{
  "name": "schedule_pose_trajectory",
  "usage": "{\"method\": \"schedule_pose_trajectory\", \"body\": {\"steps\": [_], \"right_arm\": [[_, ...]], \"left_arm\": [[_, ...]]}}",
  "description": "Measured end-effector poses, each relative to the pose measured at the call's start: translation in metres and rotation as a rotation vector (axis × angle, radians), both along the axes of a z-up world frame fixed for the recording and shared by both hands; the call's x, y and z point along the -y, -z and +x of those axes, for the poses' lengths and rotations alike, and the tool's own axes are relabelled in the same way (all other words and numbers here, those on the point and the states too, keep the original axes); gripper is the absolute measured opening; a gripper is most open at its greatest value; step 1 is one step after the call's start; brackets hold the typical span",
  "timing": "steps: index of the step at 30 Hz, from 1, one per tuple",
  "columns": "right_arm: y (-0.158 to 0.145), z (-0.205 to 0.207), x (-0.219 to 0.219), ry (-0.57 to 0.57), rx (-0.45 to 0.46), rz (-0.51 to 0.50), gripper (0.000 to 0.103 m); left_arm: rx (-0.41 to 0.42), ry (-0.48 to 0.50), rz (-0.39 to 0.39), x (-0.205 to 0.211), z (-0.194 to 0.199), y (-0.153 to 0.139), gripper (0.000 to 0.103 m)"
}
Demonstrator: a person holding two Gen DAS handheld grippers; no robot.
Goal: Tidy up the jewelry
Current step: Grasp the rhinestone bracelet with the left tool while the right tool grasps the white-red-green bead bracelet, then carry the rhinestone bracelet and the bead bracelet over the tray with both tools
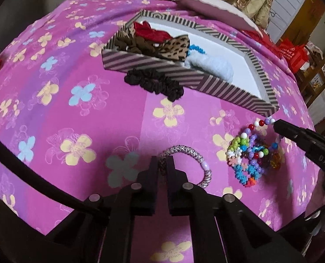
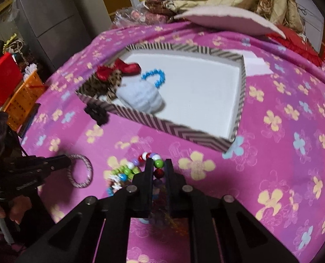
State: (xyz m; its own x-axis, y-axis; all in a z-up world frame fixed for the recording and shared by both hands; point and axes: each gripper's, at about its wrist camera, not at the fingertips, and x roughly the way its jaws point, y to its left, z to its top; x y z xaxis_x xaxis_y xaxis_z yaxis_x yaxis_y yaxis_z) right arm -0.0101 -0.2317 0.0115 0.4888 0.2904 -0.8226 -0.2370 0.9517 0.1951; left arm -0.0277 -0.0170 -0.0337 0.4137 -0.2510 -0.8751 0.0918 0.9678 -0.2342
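A striped box lies on the pink flowered cloth and holds red, leopard and pale blue hair pieces and a blue bead bracelet. My left gripper is shut on a silver-pink woven bracelet lying on the cloth; it also shows in the right wrist view. My right gripper is shut on a string of red, white and green beads, which rises from a pile of colourful bead bracelets. The right gripper's tip shows in the left wrist view.
A black scrunchie lies on the cloth against the box's near wall. The box lid rests at the far edge by a quilt. An orange crate and a red box stand to the left, off the cloth.
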Motion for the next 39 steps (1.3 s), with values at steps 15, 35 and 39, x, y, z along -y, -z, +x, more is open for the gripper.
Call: {"method": "schedule_pose_trajectory", "body": {"steps": [15,35,39], "right_arm": [[-0.055,0.017,0.003,0.007,0.102,-0.021,0.01],[-0.06,0.019,0.008,0.011,0.117,-0.029,0.01],[-0.061,0.019,0.009,0.013,0.121,-0.024,0.01]], "left_arm": [[0.106,0.015,0.005,-0.003,0.013,-0.045,0.015],[-0.051,0.039,0.051,0.009,0.009,0.011,0.025],[-0.036,0.044,0.041,0.007,0.009,0.009,0.019]]}}
